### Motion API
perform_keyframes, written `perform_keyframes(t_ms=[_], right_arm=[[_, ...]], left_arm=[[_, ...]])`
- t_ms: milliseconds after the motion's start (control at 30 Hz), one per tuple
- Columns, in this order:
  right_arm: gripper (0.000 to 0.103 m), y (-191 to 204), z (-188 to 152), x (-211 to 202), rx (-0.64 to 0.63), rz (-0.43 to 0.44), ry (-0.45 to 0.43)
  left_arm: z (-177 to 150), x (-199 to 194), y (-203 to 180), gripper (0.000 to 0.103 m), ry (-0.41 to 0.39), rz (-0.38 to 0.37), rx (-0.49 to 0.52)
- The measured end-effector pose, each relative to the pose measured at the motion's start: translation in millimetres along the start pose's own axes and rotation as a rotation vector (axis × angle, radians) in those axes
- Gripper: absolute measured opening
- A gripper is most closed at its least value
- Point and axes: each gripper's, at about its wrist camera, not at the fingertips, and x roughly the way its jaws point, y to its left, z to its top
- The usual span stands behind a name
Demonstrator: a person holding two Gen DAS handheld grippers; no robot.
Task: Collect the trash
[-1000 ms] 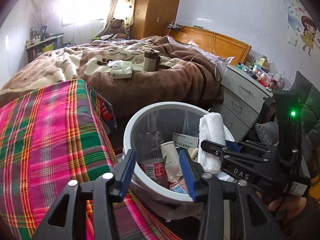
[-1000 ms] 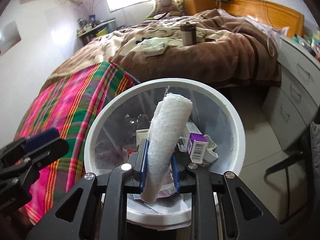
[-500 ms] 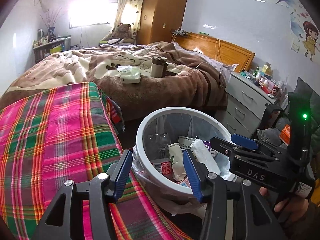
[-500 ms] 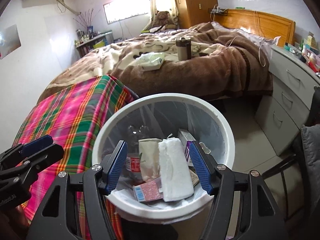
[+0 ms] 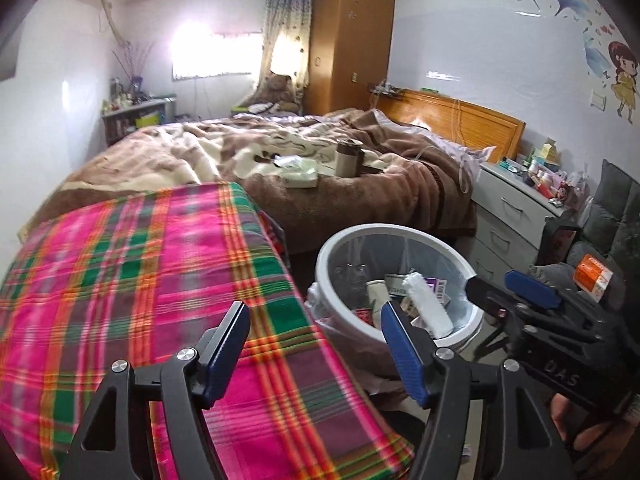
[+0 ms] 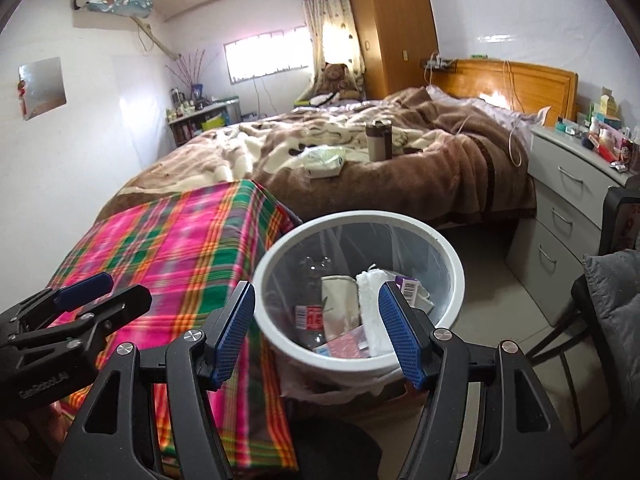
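"Judging by both views, is anything held at present?"

"Nothing is held. The left gripper (image 5: 314, 312) is seen well open, its jaws having just been opening, and only the plaid cloth (image 5: 140, 280) shows between them. The right gripper (image 6: 316, 292) is spread wide, its jaws likewise having just been opening. Nothing is pressed by its pads, and the bin is merely framed beyond them."

"Where is the trash found?"

"The white roll (image 6: 372, 312) is seen lying inside the white bin (image 6: 452, 264), on the right of the heap. A clear bottle (image 6: 316, 280) is at the left of the heap, and a purple barcoded box (image 6: 408, 286) is just beside the roll. The bin is placed on the floor just right of the plaid cloth, on the near side of the bed (image 6: 440, 176)."

"What is called for now?"

"The drop is judged done, so another piece should be sought. Both grippers are best drawn clear of the rim with the jaws apart, so that the bag liner (image 6: 304, 380) is not snagged. The crumpled pack (image 6: 324, 162) on the far bed, left of the flask (image 6: 378, 140), may be meant next, though whether it is trash cannot be told. It should be approached from above. The pads should be closed only once the pack is centred, so that no blanket is pinched with it."
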Motion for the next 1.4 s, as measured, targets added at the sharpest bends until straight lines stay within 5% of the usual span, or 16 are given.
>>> perform_keyframes(t_ms=[400, 667, 1400], right_arm=[[0.066, 22, -18, -30, -0.003, -0.027, -0.088], [0.066, 25, -25, -38, 0.001, -0.092, -0.13], [0.066, 31, -31, -38, 0.007, -0.084, -0.113]], left_arm=[[-26, -49, 6, 0.068, -0.076, 0.122, 0.013], [-31, -57, 6, 0.068, -0.1, 0.135, 0.013], [-31, -59, 8, 0.068, -0.104, 0.151, 0.015]])
